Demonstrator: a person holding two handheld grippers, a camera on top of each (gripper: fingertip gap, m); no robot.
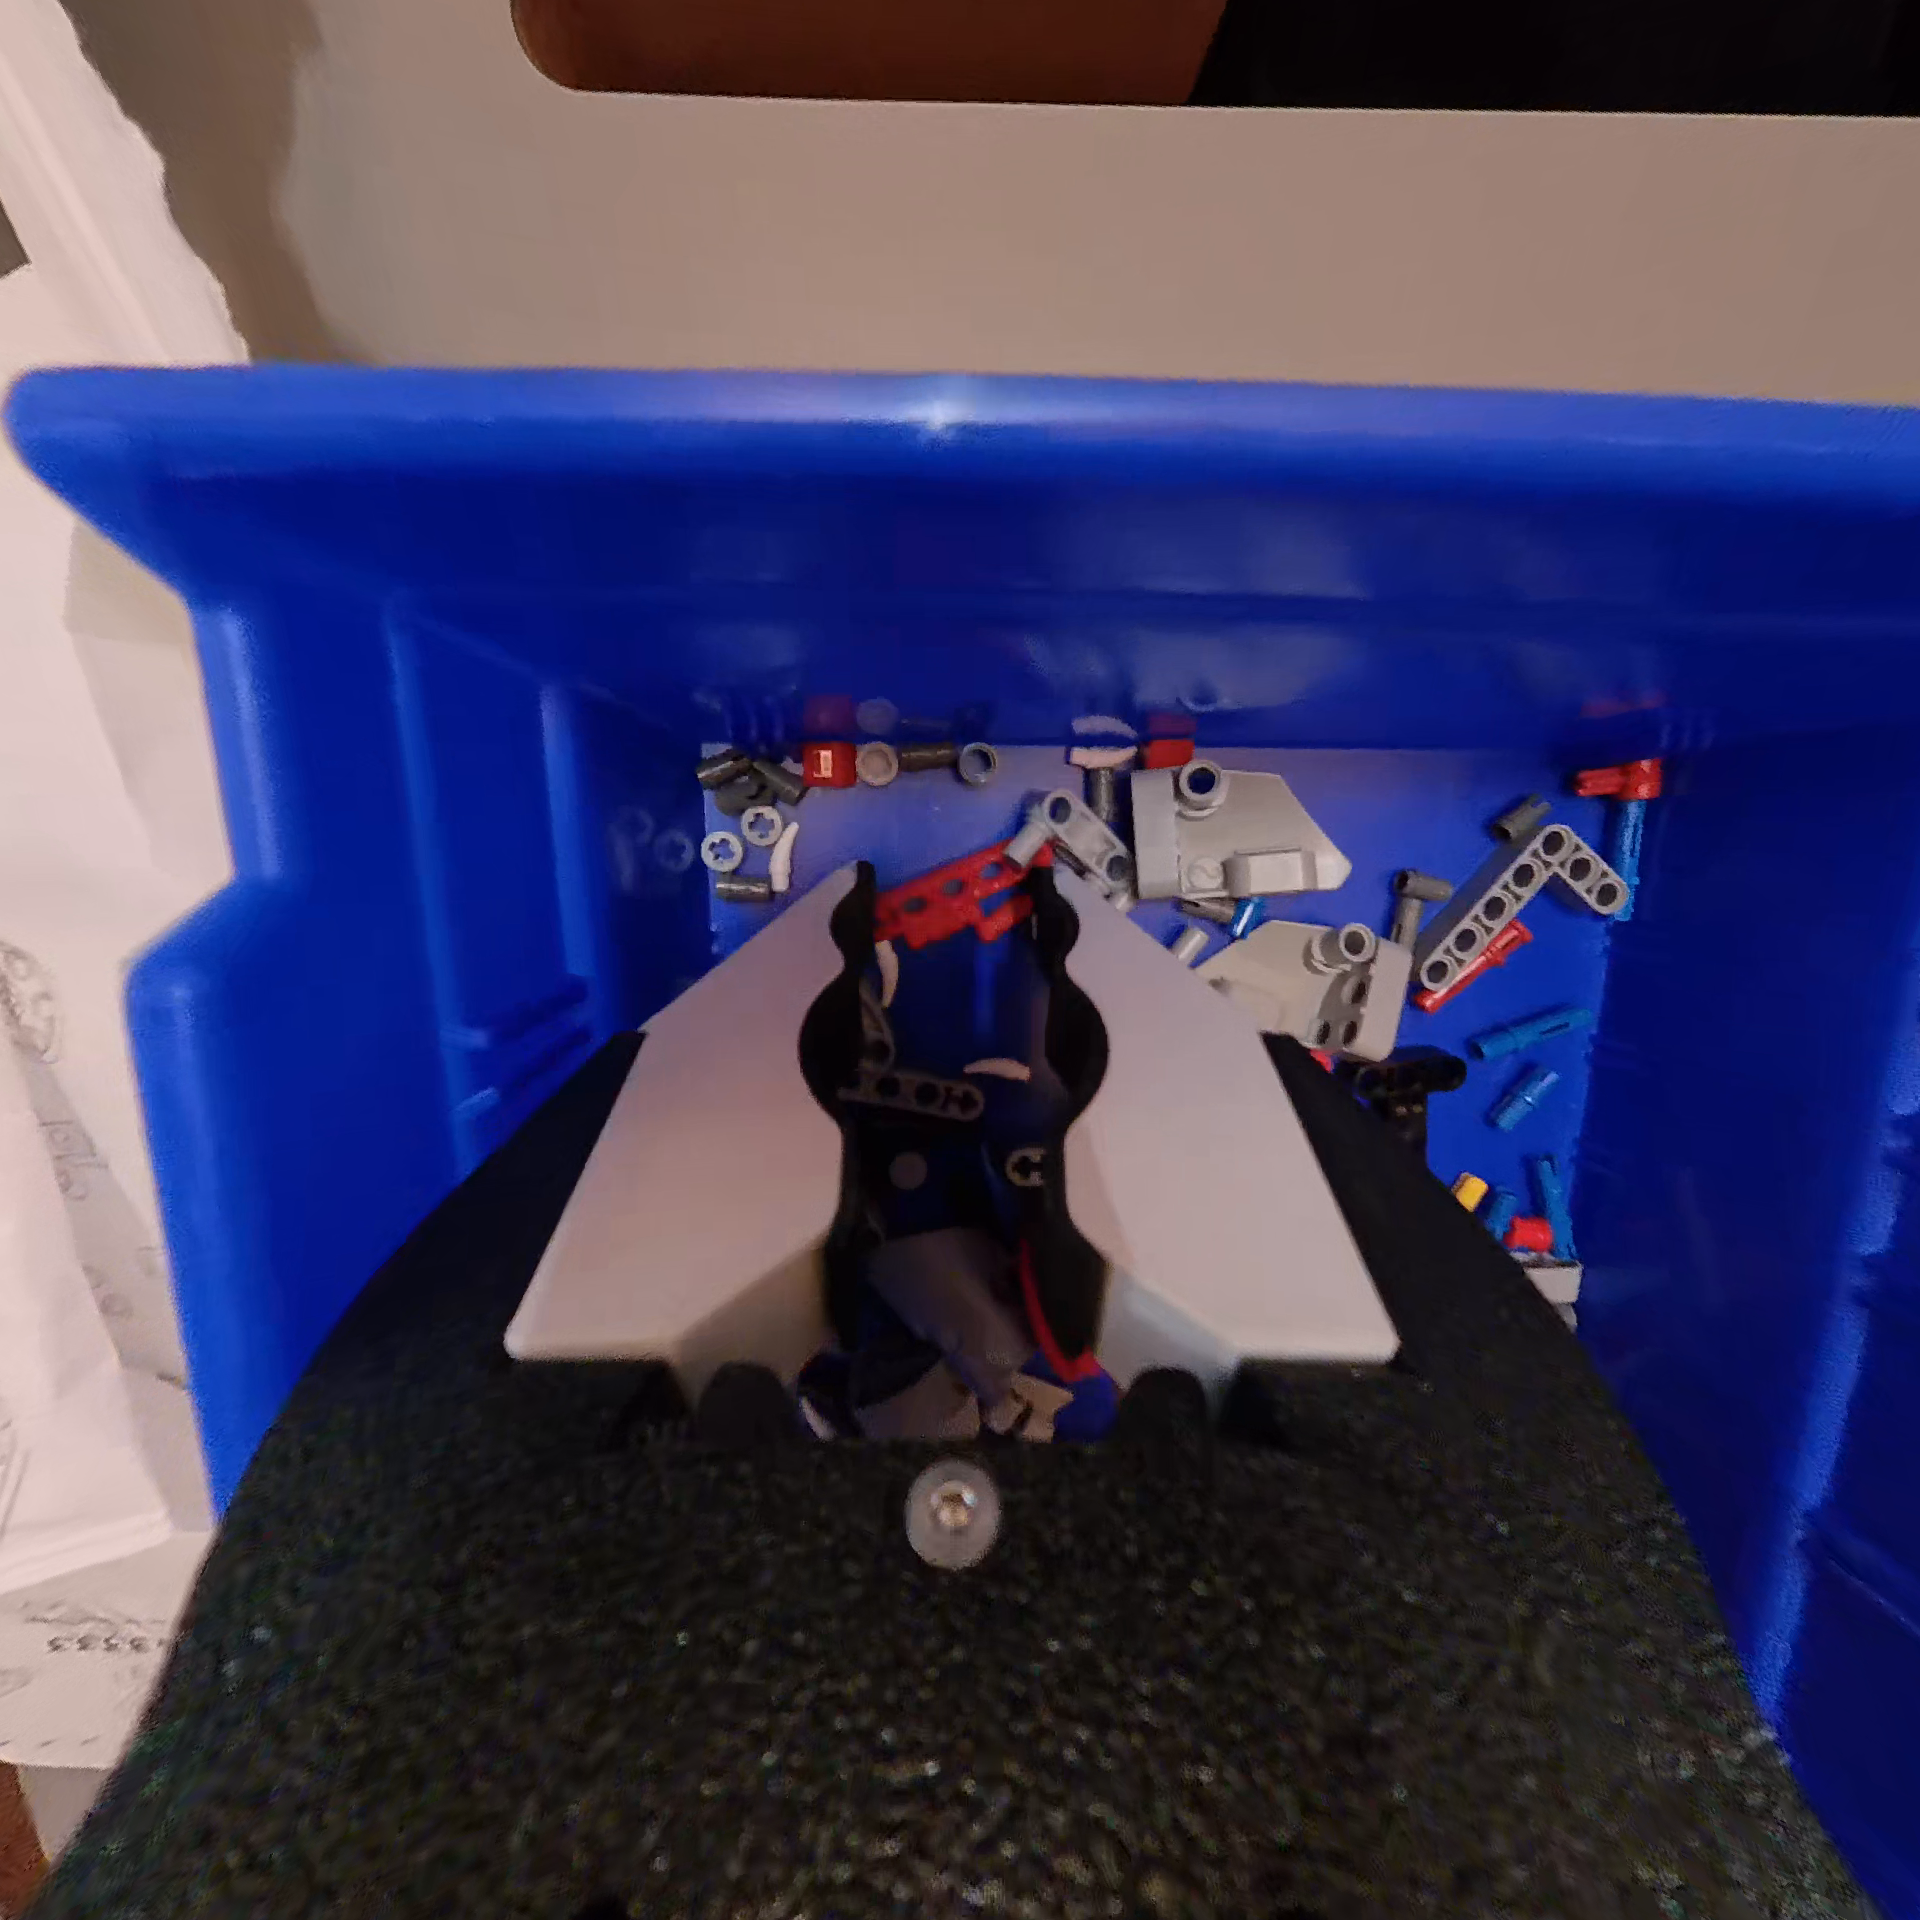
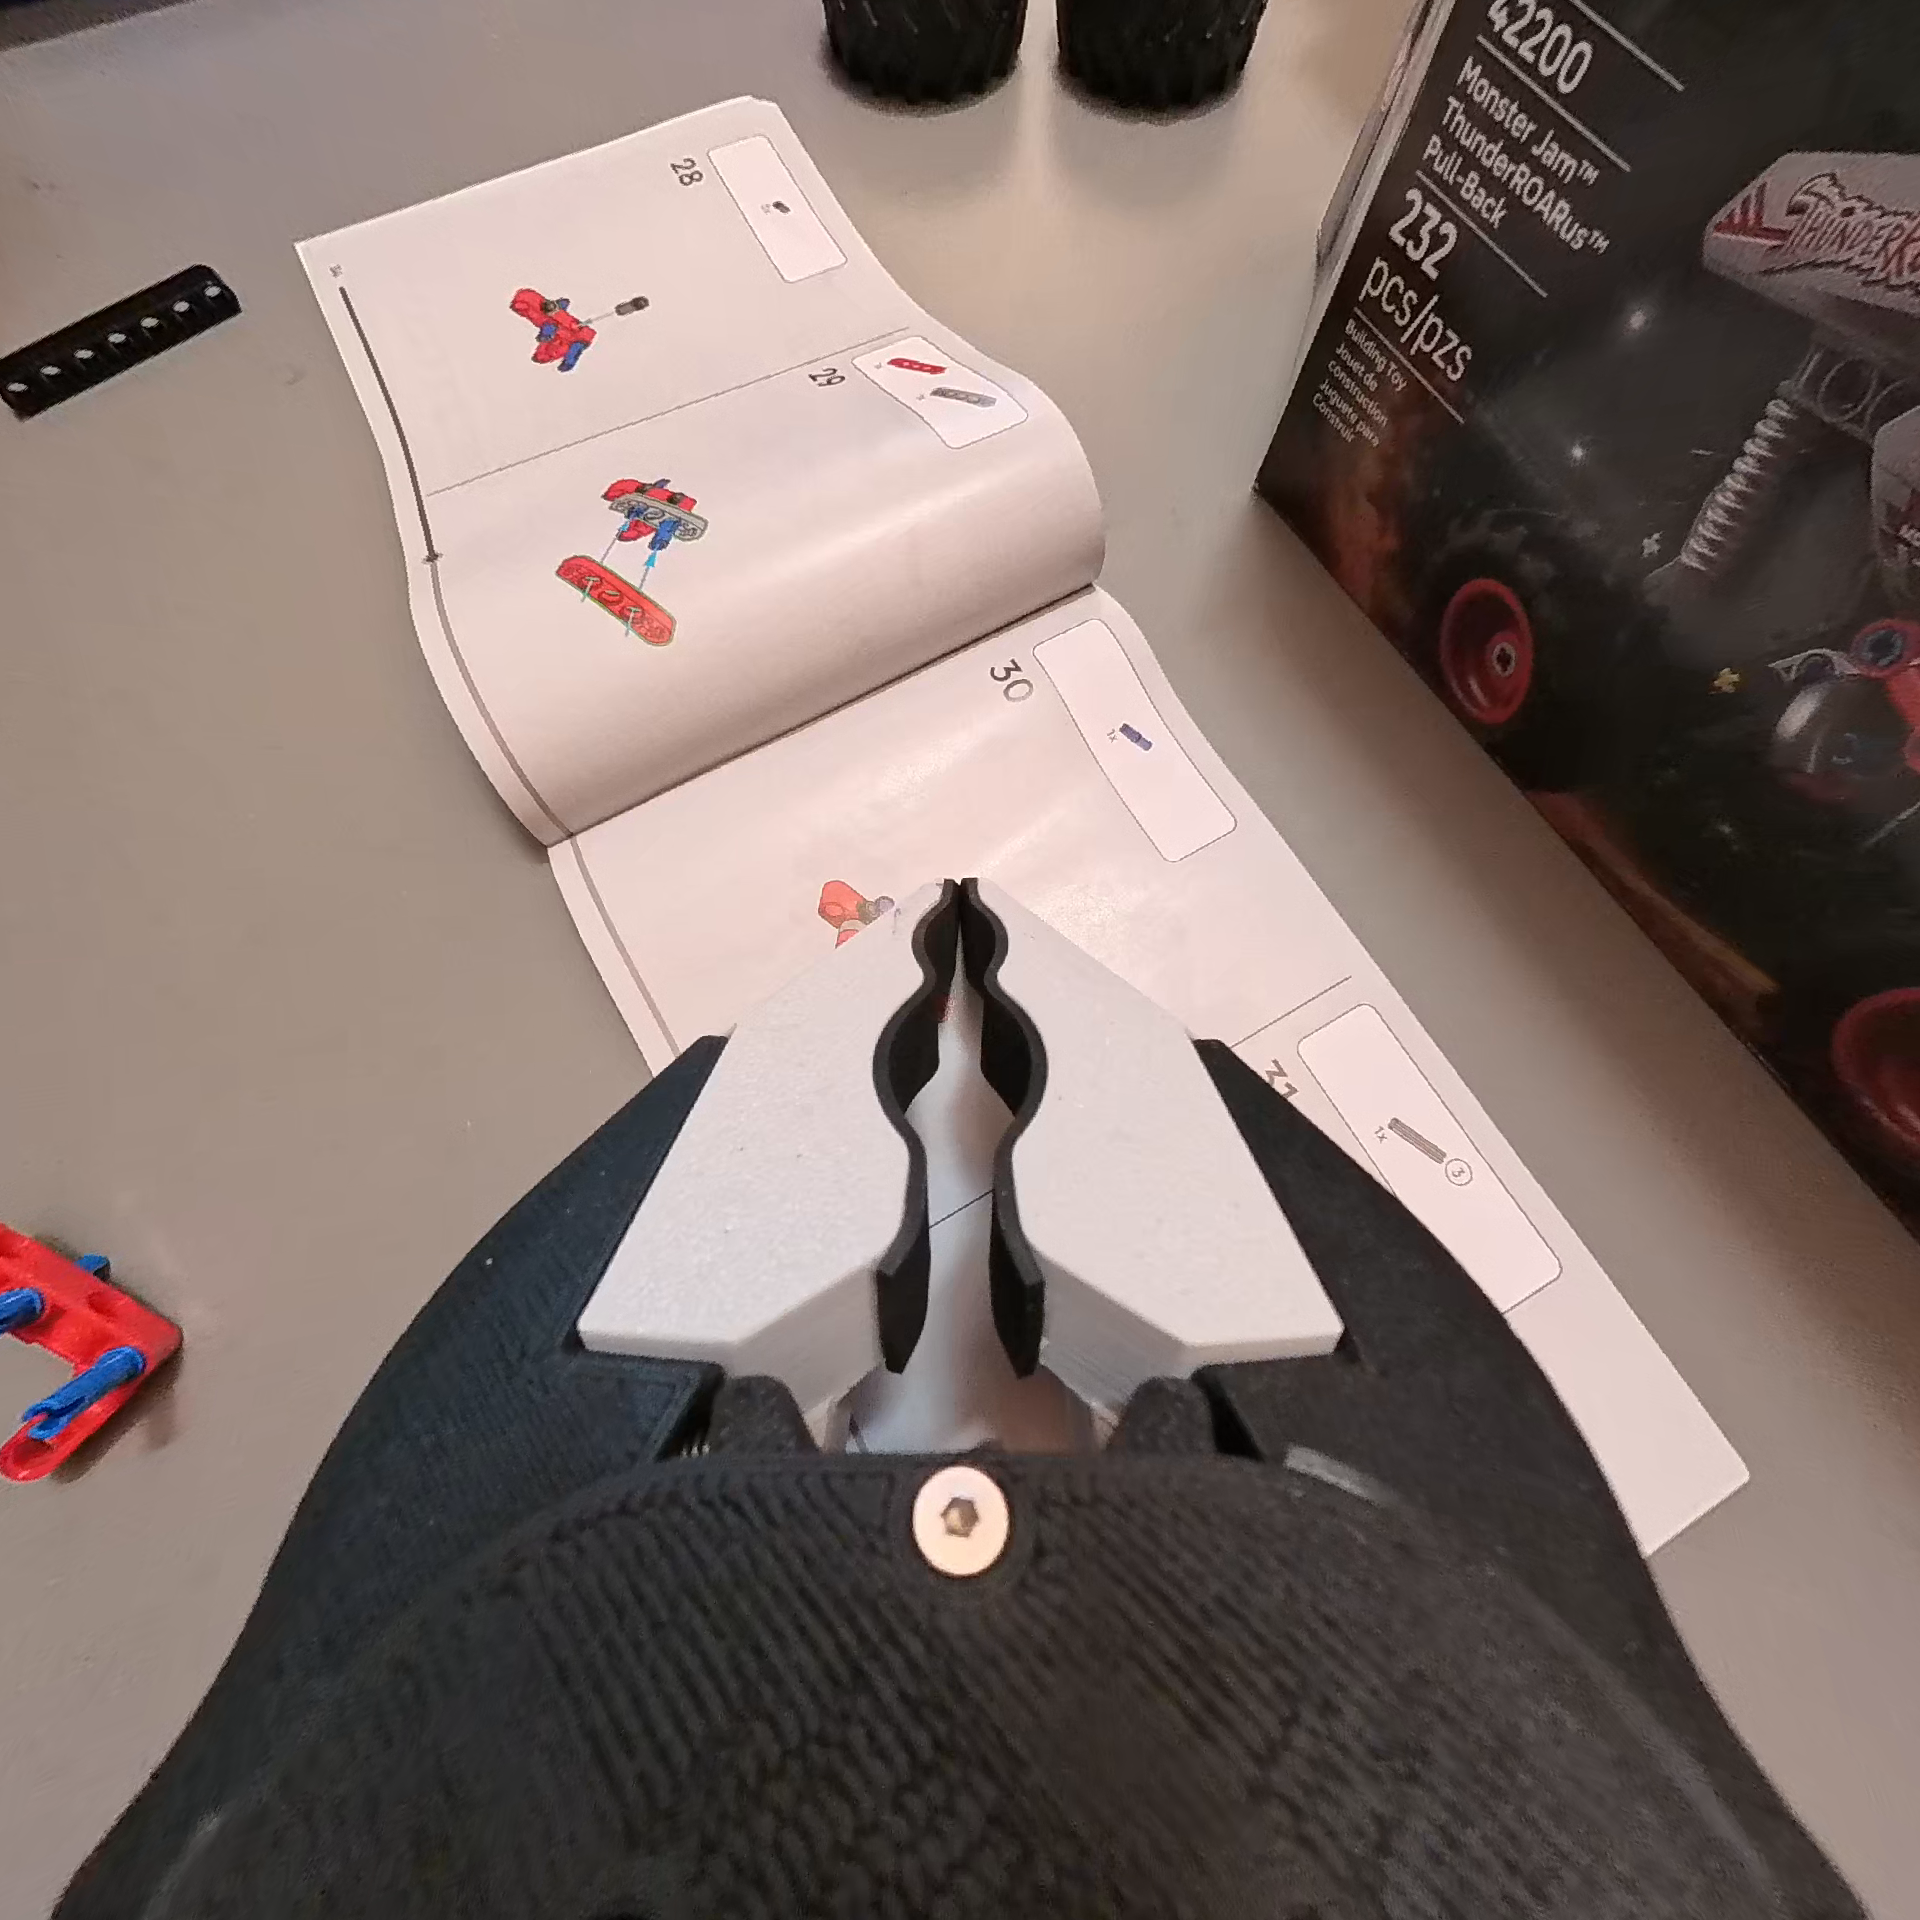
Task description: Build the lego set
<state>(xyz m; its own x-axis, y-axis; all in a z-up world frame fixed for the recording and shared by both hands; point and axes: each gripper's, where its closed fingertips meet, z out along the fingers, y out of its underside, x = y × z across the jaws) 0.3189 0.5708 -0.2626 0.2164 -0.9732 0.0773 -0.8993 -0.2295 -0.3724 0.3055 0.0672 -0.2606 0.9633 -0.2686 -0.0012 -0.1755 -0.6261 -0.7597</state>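
In the left wrist view my left gripper [image 1: 948,883] is open and reaches down into a blue bin [image 1: 935,499] of loose lego parts. A red beam [image 1: 935,899] lies on the bin floor right at its fingertips, and a small dark grey beam [image 1: 914,1093] shows between the fingers. Two grey panel pieces [image 1: 1231,836] [image 1: 1314,987] and a grey L-shaped beam [image 1: 1527,894] lie to the right. In the right wrist view my right gripper [image 2: 956,891] is shut and empty above the open instruction booklet [image 2: 727,540]. A red assembly with blue pins [image 2: 78,1351] lies at the left edge.
A black beam [image 2: 116,338] lies on the grey table [image 2: 208,831] at the far left. Two black tyres [image 2: 925,47] [image 2: 1153,47] stand at the back. The set's box [image 2: 1662,468] stands at the right. Blue pins [image 1: 1527,1034] and small connectors [image 1: 831,769] are scattered in the bin.
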